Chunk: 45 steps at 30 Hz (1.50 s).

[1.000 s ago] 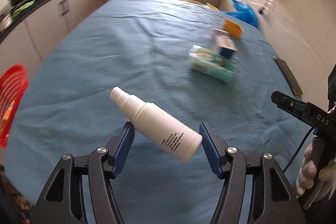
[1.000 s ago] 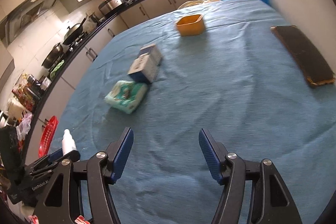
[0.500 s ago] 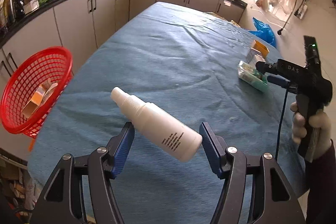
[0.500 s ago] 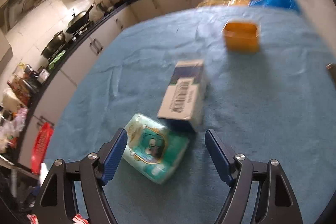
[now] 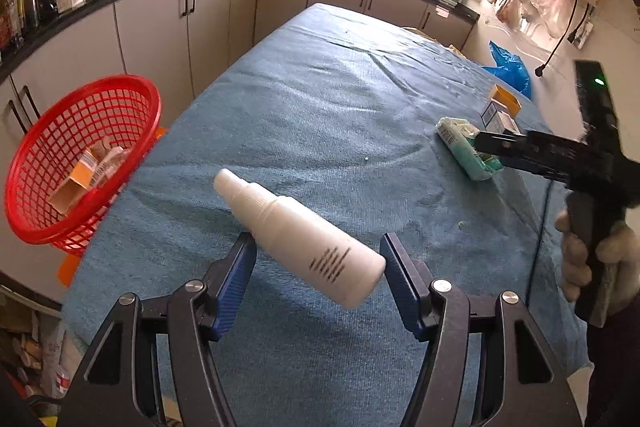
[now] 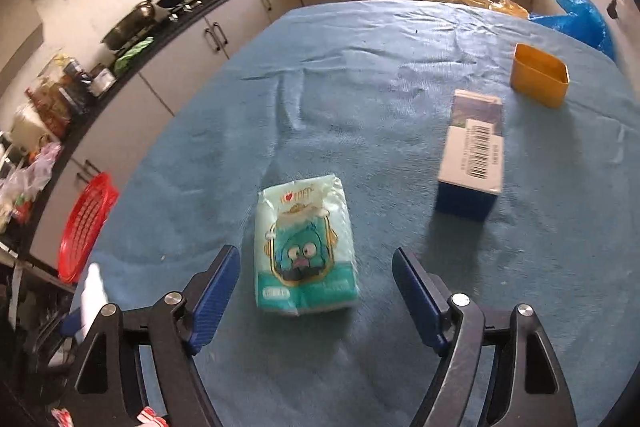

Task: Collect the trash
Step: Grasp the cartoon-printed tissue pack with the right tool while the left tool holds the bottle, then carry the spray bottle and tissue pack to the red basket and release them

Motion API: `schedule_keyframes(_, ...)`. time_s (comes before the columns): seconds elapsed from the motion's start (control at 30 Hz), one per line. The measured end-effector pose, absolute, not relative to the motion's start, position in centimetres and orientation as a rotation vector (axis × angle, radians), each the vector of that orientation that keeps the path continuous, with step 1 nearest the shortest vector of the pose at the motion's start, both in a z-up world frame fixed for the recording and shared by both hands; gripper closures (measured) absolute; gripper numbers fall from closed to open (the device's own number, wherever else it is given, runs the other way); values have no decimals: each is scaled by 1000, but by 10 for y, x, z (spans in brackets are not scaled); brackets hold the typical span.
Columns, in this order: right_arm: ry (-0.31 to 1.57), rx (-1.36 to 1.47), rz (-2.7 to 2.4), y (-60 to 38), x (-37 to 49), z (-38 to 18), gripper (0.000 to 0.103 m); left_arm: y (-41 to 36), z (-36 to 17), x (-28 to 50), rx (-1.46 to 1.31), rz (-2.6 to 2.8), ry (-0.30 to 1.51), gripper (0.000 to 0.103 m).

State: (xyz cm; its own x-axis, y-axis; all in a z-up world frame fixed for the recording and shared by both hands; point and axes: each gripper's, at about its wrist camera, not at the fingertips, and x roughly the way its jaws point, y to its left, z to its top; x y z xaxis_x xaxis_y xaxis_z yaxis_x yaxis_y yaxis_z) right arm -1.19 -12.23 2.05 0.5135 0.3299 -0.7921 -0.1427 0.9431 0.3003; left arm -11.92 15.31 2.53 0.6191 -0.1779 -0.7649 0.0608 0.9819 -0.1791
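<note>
A white spray bottle (image 5: 304, 235) lies slanted across my left gripper (image 5: 316, 267), whose blue pads are shut on it above the blue table cloth (image 5: 320, 115). Left of the table stands a red mesh basket (image 5: 80, 163) with small boxes inside. My right gripper (image 6: 316, 291) stands open wide over a green tissue pack (image 6: 306, 247). The pack lies flat between the fingertips, and the pads are clear of it. In the left wrist view a gloved hand (image 5: 592, 259) holds that right gripper (image 5: 520, 147) by the pack (image 5: 464, 147).
A blue and white box (image 6: 472, 163) and a yellow tub (image 6: 540, 79) sit beyond the pack on the right. The red basket (image 6: 86, 227) shows at the table's left edge. Grey cabinets and a counter with pans run along the left and far sides.
The left gripper, still holding the bottle, has swung left so the red basket came into view. The right gripper moved over to the tissue pack and its jaws widened.
</note>
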Motion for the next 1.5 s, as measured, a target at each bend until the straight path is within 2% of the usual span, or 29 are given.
schedule_keyframes(0.13, 984, 157, 239, -105, -5, 15, 21, 159, 35, -127, -114, -106, 862, 43)
schedule_keyframes(0.17, 986, 135, 231, -100, -4, 15, 25, 162, 37, -129, -114, -102, 855, 43)
schedule_keyframes(0.23, 989, 81, 210, -90, -7, 16, 51, 168, 41, -133, -112, -91, 839, 46)
schedule_keyframes(0.3, 998, 53, 209, -87, -11, 18, 54, 172, 42, -136, -107, -82, 830, 58)
schedule_keyframes(0.4, 989, 61, 217, -88, -17, 24, 62, 182, 39, -133, -137, -90, 840, 59)
schedule_keyframes(0.67, 968, 55, 242, -80, -37, 32, 62, 211, 16, -123, -315, -142, 907, 58)
schedule_keyframes(0.87, 975, 81, 263, -83, -44, 25, 62, 206, 19, -119, -314, -126, 896, 41)
schedule_keyframes(1.03, 976, 94, 276, -87, -53, 25, 62, 199, 17, -107, -258, -87, 884, 41)
schedule_keyframes(1.07, 972, 96, 279, -88, -55, 26, 62, 197, 17, -106, -241, -75, 883, 48)
schedule_keyframes(1.1, 968, 96, 281, -89, -57, 28, 62, 195, 16, -106, -217, -58, 885, 70)
schedule_keyframes(1.13, 963, 94, 283, -89, -59, 29, 62, 193, 15, -106, -197, -48, 890, 74)
schedule_keyframes(1.5, 905, 47, 330, -66, -72, 53, 62, 207, 41, -123, -215, -65, 832, 74)
